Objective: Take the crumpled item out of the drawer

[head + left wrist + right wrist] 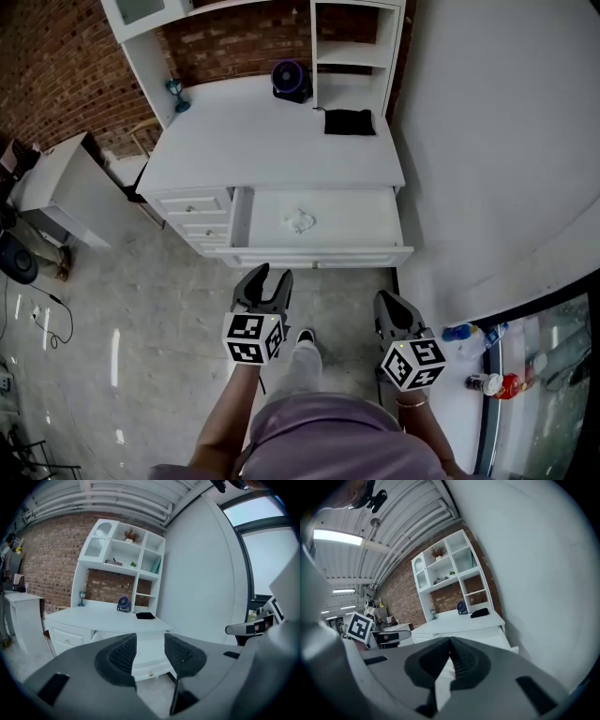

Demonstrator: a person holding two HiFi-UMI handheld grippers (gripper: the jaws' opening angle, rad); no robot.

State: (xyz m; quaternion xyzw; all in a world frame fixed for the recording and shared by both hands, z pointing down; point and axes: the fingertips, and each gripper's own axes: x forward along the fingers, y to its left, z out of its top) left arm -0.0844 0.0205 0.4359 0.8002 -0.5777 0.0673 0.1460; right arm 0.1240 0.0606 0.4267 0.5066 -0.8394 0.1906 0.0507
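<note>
A small white crumpled item (300, 222) lies in the middle of the open drawer (370, 214) of the white desk (272, 141). Both grippers hang in front of the drawer, below its front panel, and touch nothing. My left gripper (270, 274) is open and a clear gap between its pads (123, 654) shows the drawer front (148, 668). My right gripper (389, 298) is shut with its ridged pads (461, 660) meeting and nothing between them. The crumpled item does not show in either gripper view.
On the desk stand a dark fan (291, 80), a black pouch (349, 122) and a small blue goblet (177, 95). Small shut drawers (199, 217) sit left of the open one. A white wall (487, 141) runs along the right. Bottles (495, 382) lie on the floor.
</note>
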